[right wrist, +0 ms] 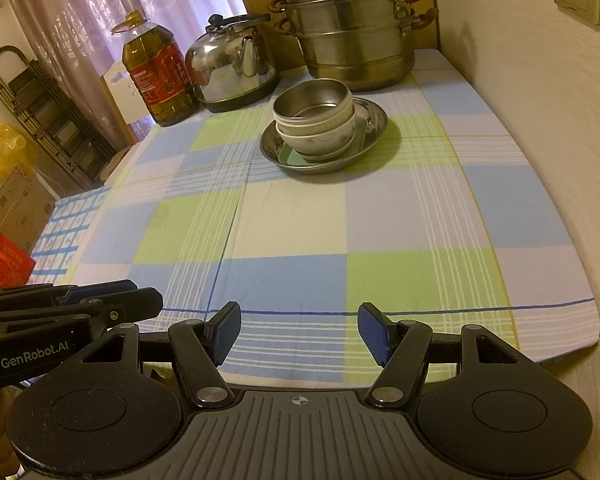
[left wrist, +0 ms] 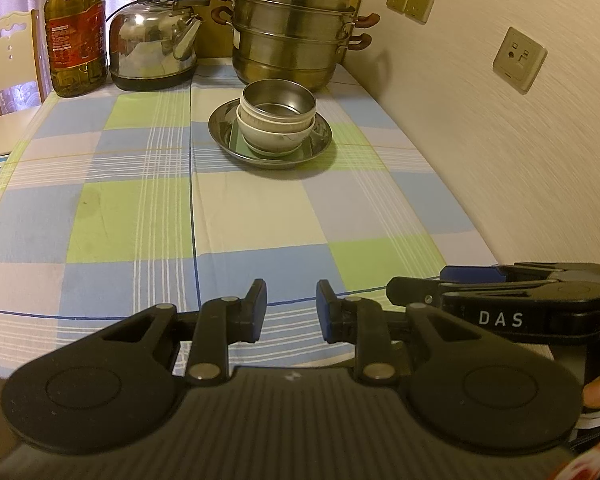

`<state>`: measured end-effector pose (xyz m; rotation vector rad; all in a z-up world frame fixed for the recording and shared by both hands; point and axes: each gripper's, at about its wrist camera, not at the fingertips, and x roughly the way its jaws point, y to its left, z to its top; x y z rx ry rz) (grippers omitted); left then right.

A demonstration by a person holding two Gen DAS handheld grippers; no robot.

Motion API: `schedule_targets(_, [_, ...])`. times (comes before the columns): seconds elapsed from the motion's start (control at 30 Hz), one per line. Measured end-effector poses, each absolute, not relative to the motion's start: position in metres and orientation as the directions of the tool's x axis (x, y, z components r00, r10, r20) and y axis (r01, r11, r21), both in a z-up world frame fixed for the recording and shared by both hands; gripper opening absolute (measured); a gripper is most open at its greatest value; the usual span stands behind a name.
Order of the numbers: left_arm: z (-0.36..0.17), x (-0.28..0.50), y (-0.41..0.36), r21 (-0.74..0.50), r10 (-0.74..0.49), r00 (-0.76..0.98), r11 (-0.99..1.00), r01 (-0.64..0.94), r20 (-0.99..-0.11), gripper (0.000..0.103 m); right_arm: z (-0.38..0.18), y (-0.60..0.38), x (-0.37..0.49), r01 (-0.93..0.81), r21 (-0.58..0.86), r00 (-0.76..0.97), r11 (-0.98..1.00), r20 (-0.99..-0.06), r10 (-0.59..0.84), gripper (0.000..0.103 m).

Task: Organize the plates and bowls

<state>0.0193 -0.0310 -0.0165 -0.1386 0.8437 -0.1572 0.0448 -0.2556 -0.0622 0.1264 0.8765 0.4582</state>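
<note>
Sitting well beyond both grippers' fingers (left wrist: pixel 260 308), stacked bowls (left wrist: pixel 278 120)

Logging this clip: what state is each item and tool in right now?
Steel bowl: empty, top of stack.
White bowls: nested, on steel plate.
Steamer pot: lidded.
Kettle: lid on.
Oil bottle: capped, upright.
Left tool: open, empty.
Right tool: open, empty.

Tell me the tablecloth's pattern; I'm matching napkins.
Blue, green and cream checks with thin stripes on the tablecloth, clearest in the right wrist view.
</note>
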Motion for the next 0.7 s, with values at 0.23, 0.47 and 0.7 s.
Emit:
schedule_targets(0.23, [-0.0162,0.0197,-0.0297,-0.184,-0.193,0.654,0.979,0.084,-0.732,0.024,-0.0631,-0.2535,0.0453,-0.336,0.290,0.549,0.896,-0.713,0.437,0.065])
schedule_targets(0.47, [-0.0161,0.0197,-0.0301,-0.184,-0.193,0.654,0.979,0.084,-0.732,0.024,-0.0628,-0.2536,0.0453,-0.335,0.291,0.548,0.896,-0.713,0.436,0.065])
schedule_targets(0.7, [-0.0152,0.0201,-0.0272,-0.184,-0.195,0.654,0.979,0.086,-0.731,0.024,-0.0628,-0.2532,0.0452,-0.335,0.290,0.548,0.896,-0.713,0.436,0.065])
